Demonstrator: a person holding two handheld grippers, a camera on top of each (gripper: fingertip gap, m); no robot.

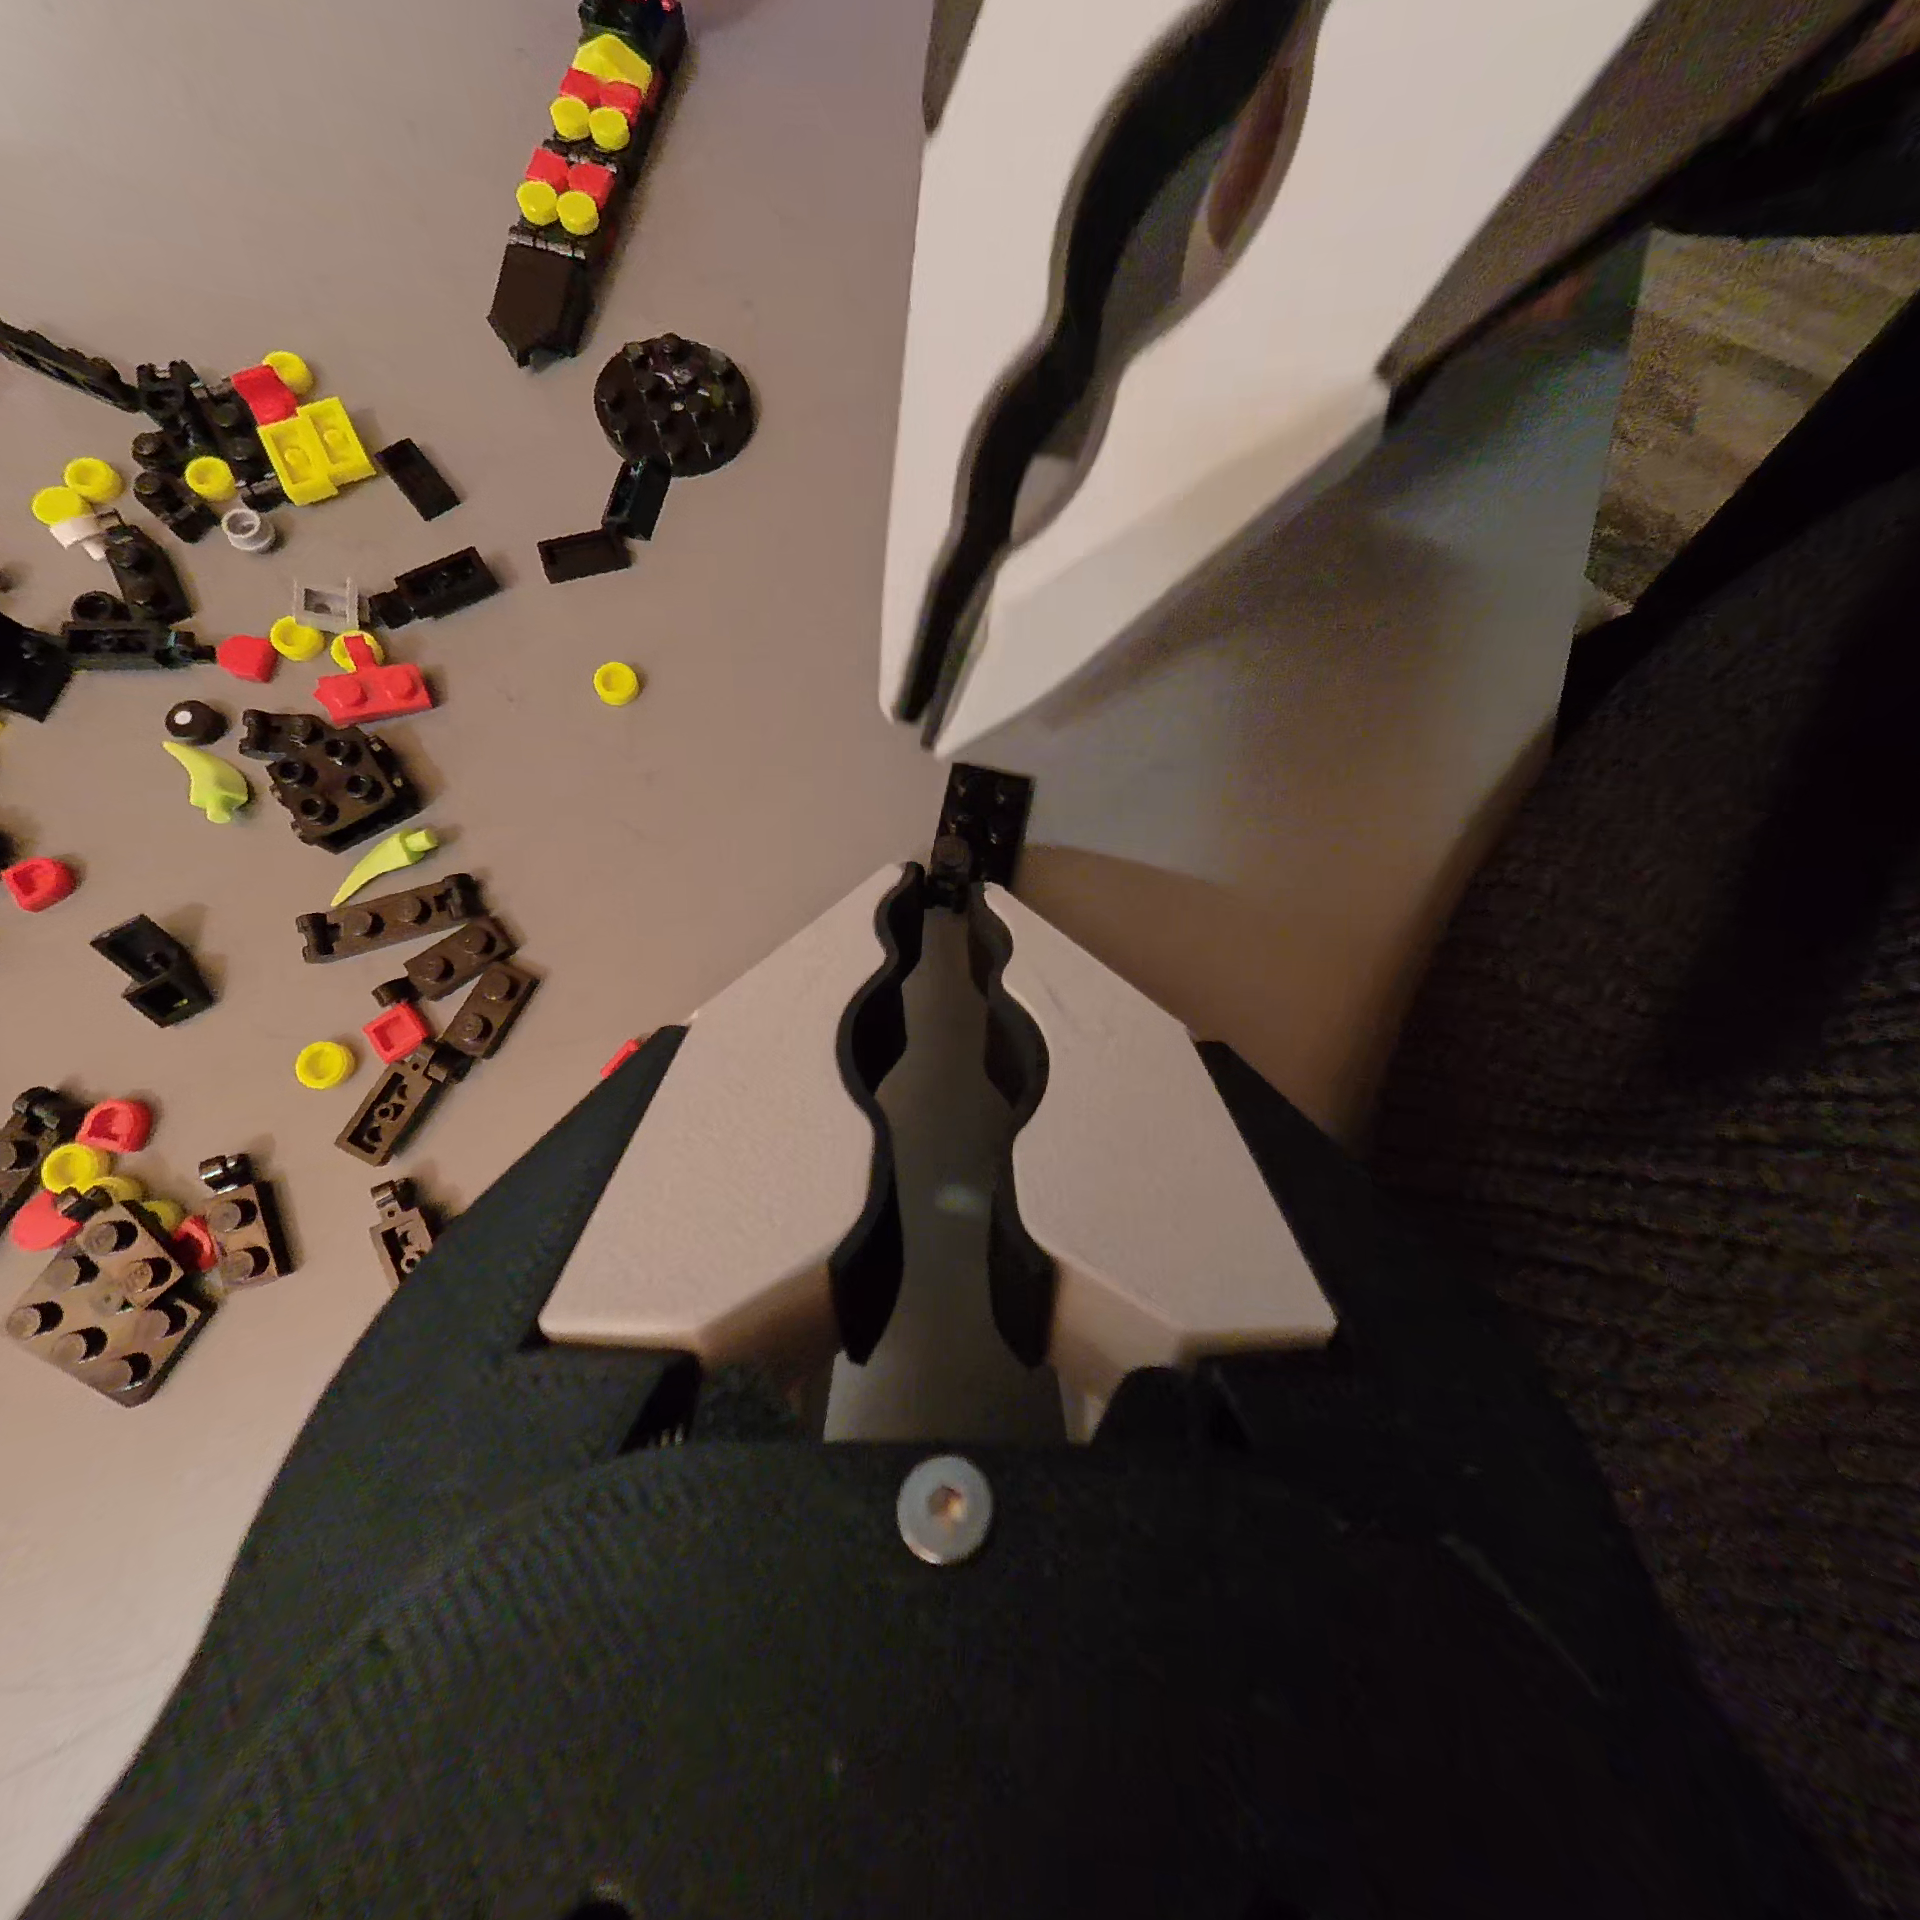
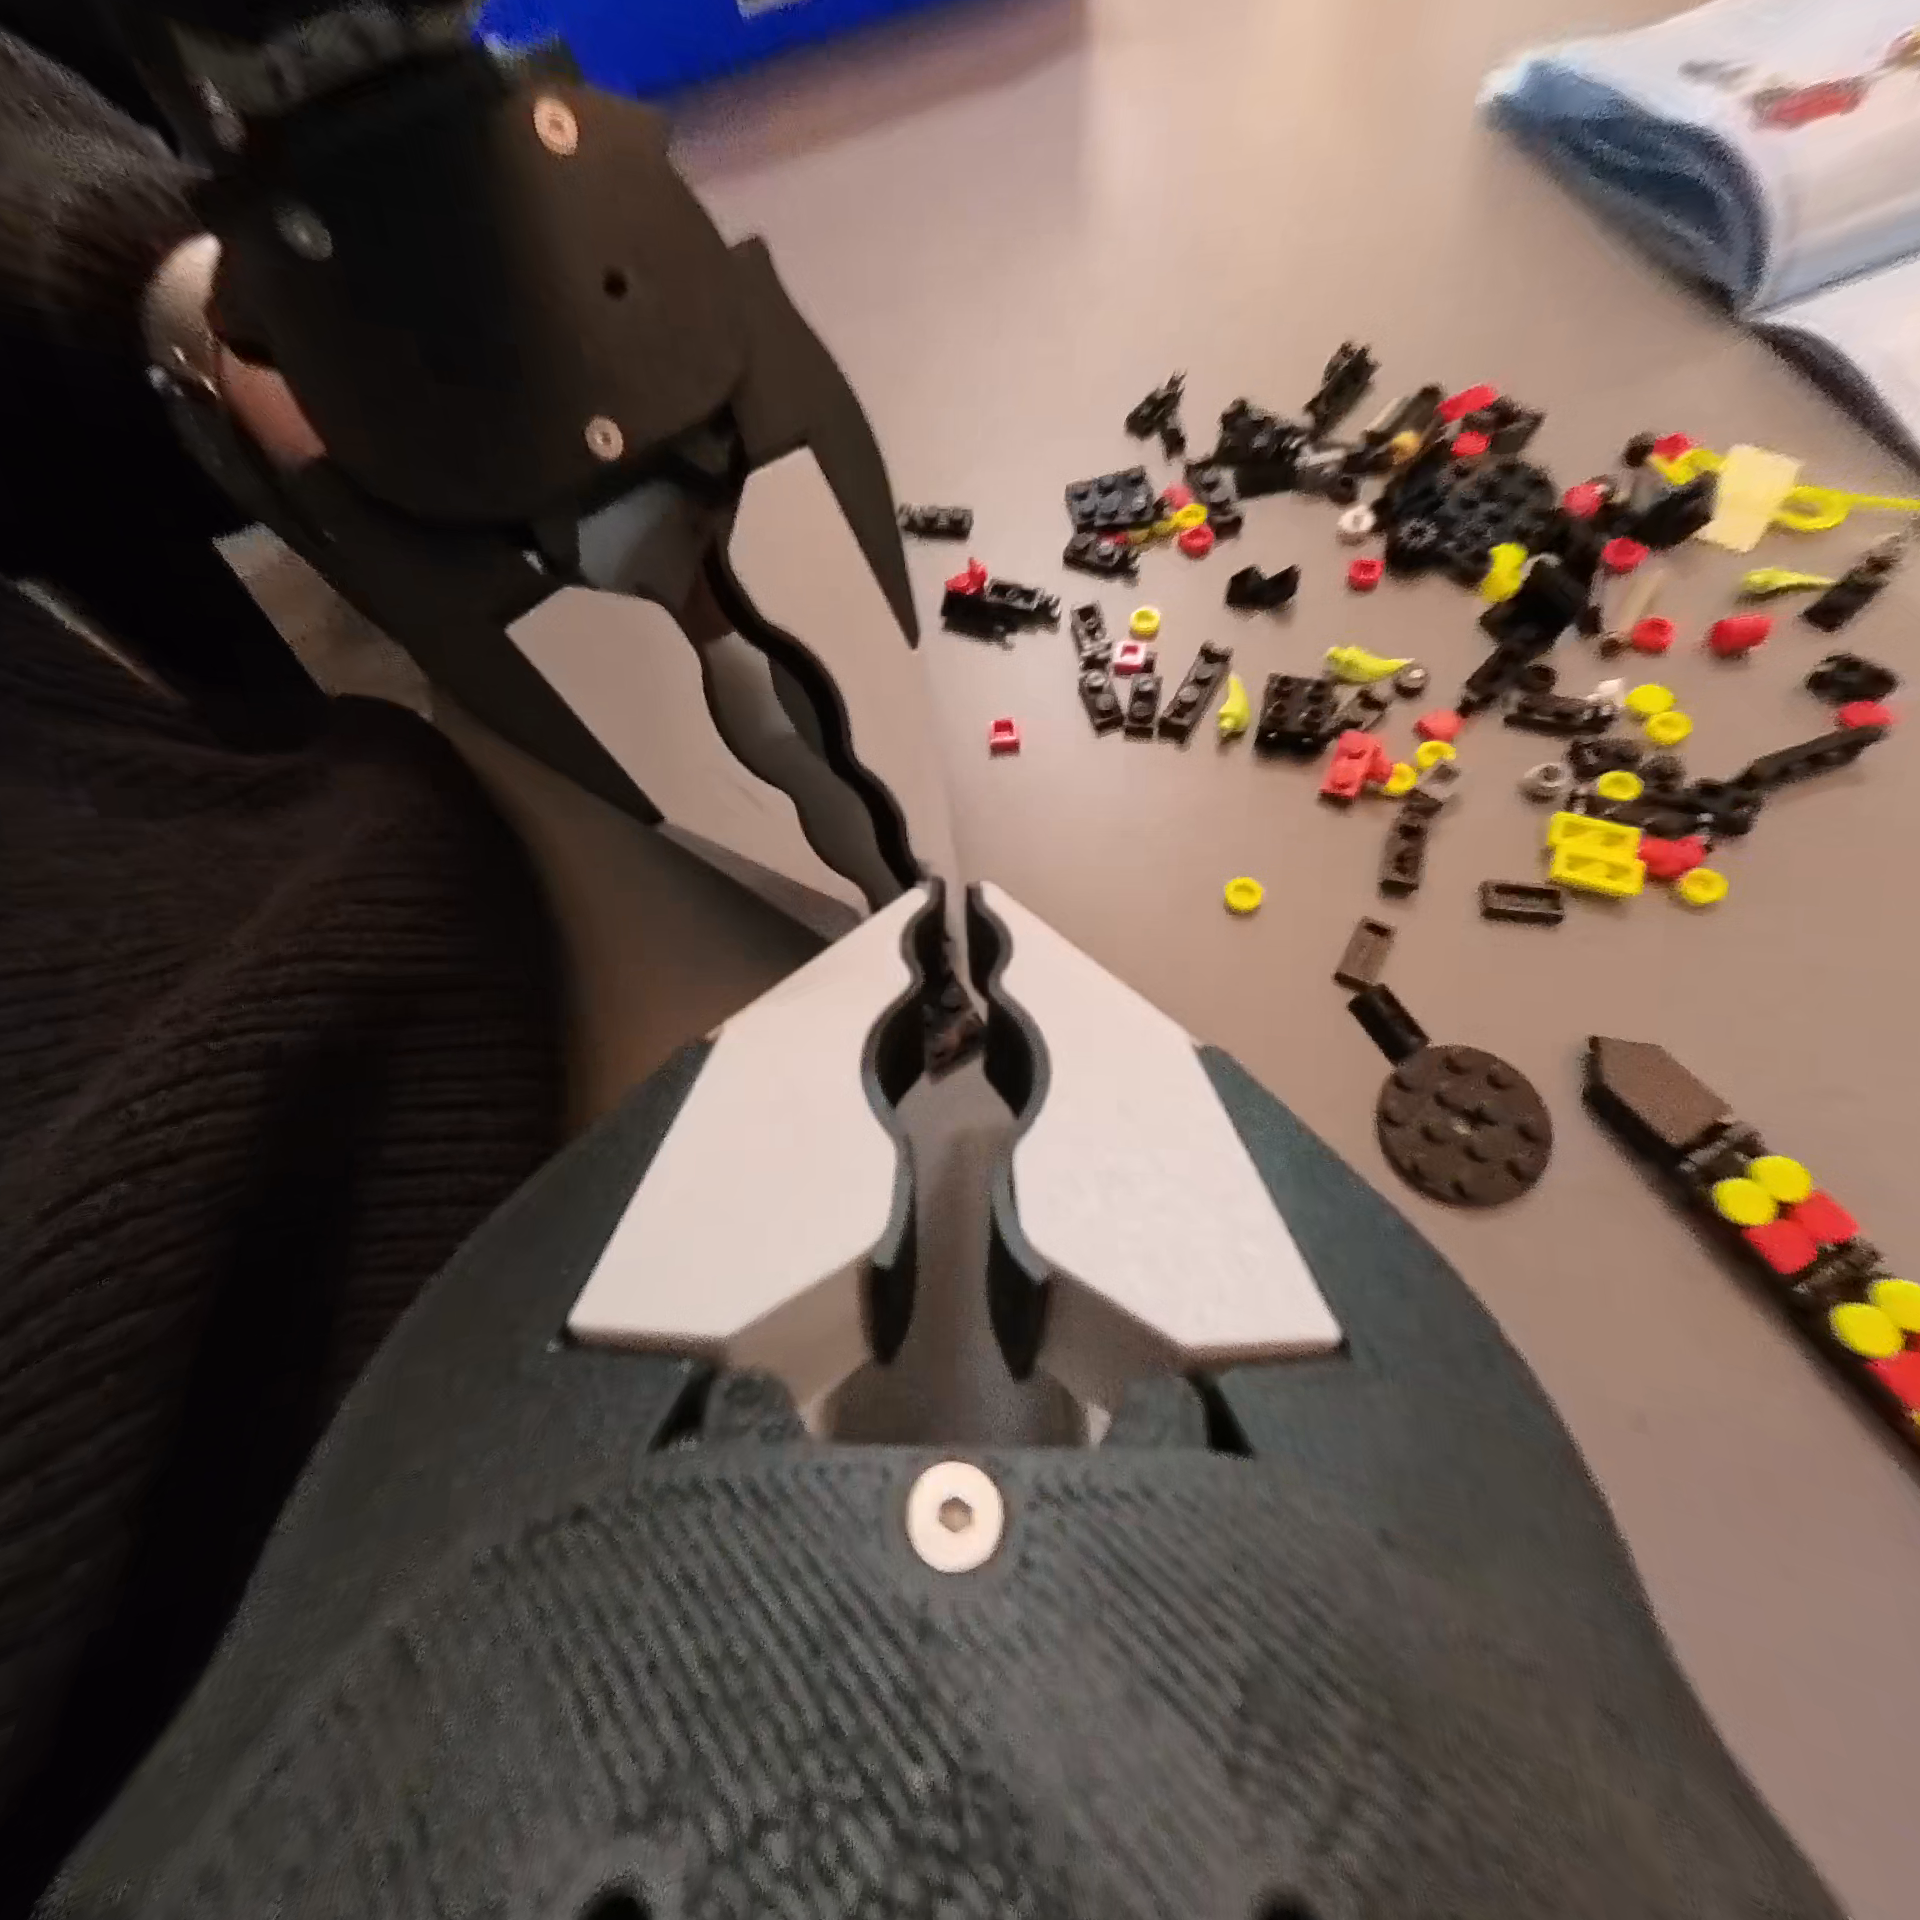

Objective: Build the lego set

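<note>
**Two grippers meet over a small black brick**

Black gripper housing fills the foreground of both wrist views, with pale fingers tapering to a point ahead of it. From the left wrist view, the left gripper (image 1: 948, 883) has its fingers drawn nearly together, pinching a small black studded piece (image 1: 982, 821) at the very tips. The right gripper (image 1: 920, 717) comes in from above, its own tips closed to a thin slit just beside that piece; whether they touch it cannot be told from here. From the right wrist view, the right gripper (image 2: 954, 896) shows a narrow gap with a small black part (image 2: 951, 1023) lodged between the wavy inner pads, while the left gripper (image 2: 902, 871) reaches down to meet its tips.

Both tools hang above the near edge of a grey table (image 1: 727, 644). Well apart from them lies a scatter of loose lego pieces (image 1: 312, 748) in black, red, yellow and lime. A round black studded plate (image 1: 673, 405) sits near a long, partly built black strip (image 1: 587, 177) topped with red and yellow studs. At the far right of the right wrist view rests an open instruction booklet (image 2: 1756, 156). Dark knit fabric (image 2: 208, 987) of a person's clothing borders the table edge.
</note>
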